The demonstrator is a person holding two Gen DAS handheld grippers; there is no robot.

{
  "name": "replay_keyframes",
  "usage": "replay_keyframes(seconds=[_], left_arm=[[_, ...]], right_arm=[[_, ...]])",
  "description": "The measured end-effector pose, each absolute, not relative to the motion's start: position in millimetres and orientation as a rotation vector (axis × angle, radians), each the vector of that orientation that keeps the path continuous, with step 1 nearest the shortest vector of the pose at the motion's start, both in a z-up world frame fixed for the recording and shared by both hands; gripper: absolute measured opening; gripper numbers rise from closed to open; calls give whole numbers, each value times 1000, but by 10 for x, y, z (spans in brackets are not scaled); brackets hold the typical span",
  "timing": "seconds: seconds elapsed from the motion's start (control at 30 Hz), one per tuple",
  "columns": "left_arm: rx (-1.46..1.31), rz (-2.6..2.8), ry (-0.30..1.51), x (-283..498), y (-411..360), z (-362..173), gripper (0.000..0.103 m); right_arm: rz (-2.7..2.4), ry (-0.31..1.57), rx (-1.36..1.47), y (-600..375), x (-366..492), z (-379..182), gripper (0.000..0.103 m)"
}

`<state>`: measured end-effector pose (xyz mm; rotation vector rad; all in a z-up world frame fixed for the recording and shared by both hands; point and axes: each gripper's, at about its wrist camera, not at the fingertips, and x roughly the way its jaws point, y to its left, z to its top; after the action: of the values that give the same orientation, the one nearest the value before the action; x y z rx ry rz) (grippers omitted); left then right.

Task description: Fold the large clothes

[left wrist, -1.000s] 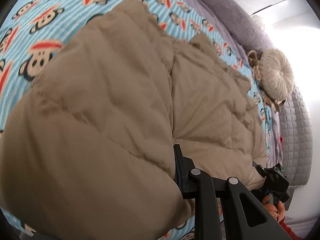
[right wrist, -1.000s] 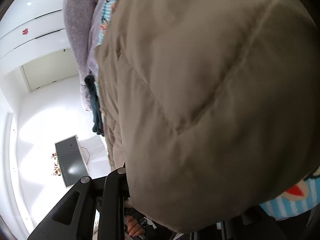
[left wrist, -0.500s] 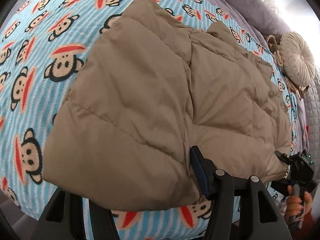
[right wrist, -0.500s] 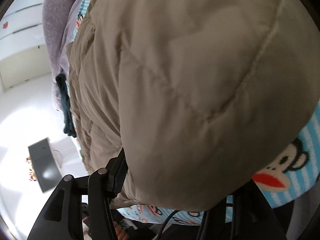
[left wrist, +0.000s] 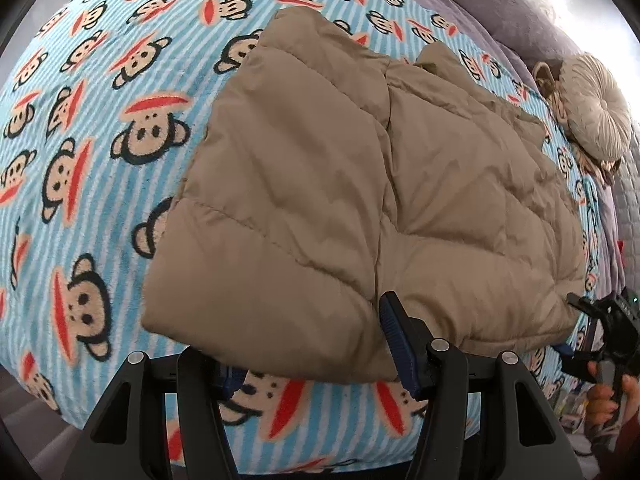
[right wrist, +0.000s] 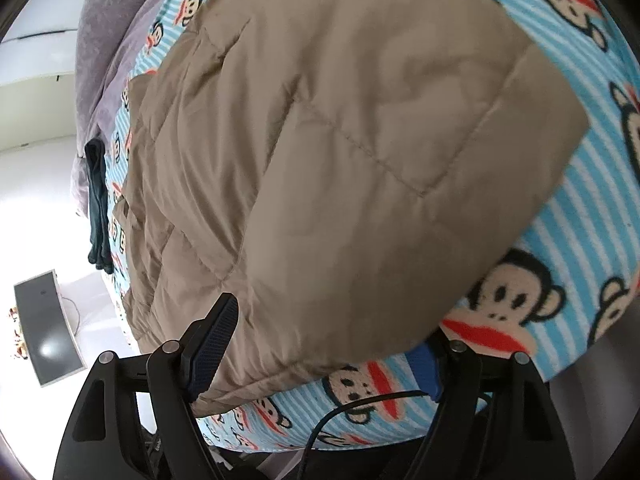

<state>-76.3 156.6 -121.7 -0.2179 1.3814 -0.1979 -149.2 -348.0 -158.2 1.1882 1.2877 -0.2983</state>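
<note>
Tan quilted puffer jacket [left wrist: 360,208], folded on monkey-print fleece blanket [left wrist: 100,128]; left gripper [left wrist: 312,364] open, right gripper [right wrist: 324,344] opening, hem between unclamped; round pleated cushion [left wrist: 596,116] left view only, grey monitor [right wrist: 48,328] right only.

You have one tan quilted jacket [left wrist: 360,200] lying on one bed covered by a single blue striped monkey-print blanket [left wrist: 100,140]. Two tongs are in play: your left tongs [left wrist: 316,364] and your right tongs [right wrist: 324,348], one in each hand. Count one round cream cushion [left wrist: 596,116], one dark garment [right wrist: 98,208] at the bed's edge, and one grey purple blanket [right wrist: 108,20] along the far side.
</note>
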Motion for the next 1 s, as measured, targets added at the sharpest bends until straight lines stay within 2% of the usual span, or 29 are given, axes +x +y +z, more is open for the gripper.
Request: replay_keyframes(seconds=[0.27,0.3,0.33,0.37,0.8,0.87,1.0], left_arm=[[-164,-212,1397,-808,1609,-1184,63],[-160,-211,1399,-819,1608,-1181,71],[-151,-206,1402,-829,1622,-1166,91],[-143,-200,1393,-845,1633,-1139,100],[-76,-221,1316,-713,1895,-819,100],[-70,-234,1310,-637,1887,-826,100],[-79,-275,1308,-510,1896,-889,100]], right_arm=[[-323,1271,1142,-3410,-1758,-1500,81],[-320,1273,1122,-3368,-1752,-1481,81],[-318,1274,1109,-3291,-1718,-1442,81],[-315,1275,1097,-3248,-1713,-1422,81],[-198,1230,887,-2778,-1680,-1012,84],[-172,1224,844,-2678,-1629,-960,102],[-163,1221,793,-2471,-1512,-929,103]])
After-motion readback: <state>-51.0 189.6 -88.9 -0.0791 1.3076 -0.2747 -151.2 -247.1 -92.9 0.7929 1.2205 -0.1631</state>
